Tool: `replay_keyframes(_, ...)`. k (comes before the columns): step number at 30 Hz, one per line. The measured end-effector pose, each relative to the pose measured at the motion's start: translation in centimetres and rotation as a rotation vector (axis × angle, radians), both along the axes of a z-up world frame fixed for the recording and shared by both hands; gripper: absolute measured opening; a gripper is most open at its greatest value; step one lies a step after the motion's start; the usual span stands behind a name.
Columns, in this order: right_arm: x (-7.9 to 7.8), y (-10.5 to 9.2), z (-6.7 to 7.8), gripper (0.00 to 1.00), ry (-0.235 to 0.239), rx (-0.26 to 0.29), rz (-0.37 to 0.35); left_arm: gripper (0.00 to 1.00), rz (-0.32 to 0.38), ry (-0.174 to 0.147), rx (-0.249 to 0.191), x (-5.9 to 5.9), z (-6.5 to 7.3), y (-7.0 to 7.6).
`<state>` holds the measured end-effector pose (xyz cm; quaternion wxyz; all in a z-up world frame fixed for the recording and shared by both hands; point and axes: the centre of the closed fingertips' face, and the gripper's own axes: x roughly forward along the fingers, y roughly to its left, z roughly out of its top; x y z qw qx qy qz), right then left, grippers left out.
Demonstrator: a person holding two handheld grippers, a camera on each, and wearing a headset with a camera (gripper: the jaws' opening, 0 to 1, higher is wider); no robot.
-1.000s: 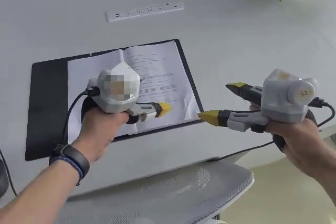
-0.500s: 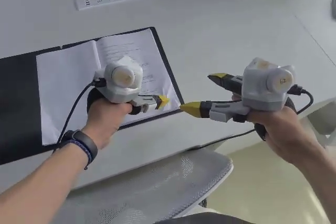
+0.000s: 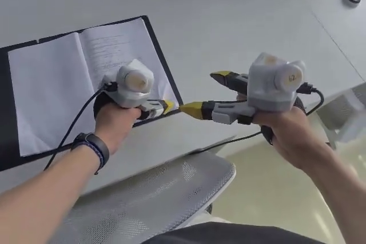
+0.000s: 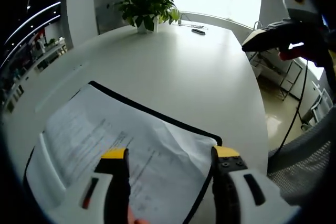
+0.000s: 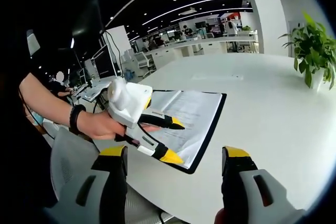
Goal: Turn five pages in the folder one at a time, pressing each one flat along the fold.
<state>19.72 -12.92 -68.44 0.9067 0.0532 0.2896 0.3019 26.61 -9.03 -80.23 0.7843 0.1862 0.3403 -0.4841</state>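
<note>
right gripper (image 3: 206,91) has drawn nearer the left gripper (image 4: 170,153), both wide open and empty, at the open folder (image 3: 6,112) on the table (image 3: 240,21); left straddles the right-hand page (image 4: 157,150) corner, likely to pinch it.

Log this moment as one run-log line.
folder: open on table | left gripper: open, over right page near corner | right gripper: open, empty, right of folder | page: not gripped

Head view looks down; both gripper views face the folder (image 3: 57,84)
</note>
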Motion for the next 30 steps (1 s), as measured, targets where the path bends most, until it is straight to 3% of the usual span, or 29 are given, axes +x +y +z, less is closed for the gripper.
replay_keyframes(6, 0.1, -0.2, -0.3, 0.71, 0.008, 0.002, -0.002, 0.62, 0.007, -0.029, 0.005, 0.1, 0.0, 0.0)
replay_keyframes(30, 0.9, 0.6, -2.1, 0.68, 0.040, 0.041, 0.024, 0.53, -0.007, -0.017, -0.029, 0.5, 0.2, 0.6)
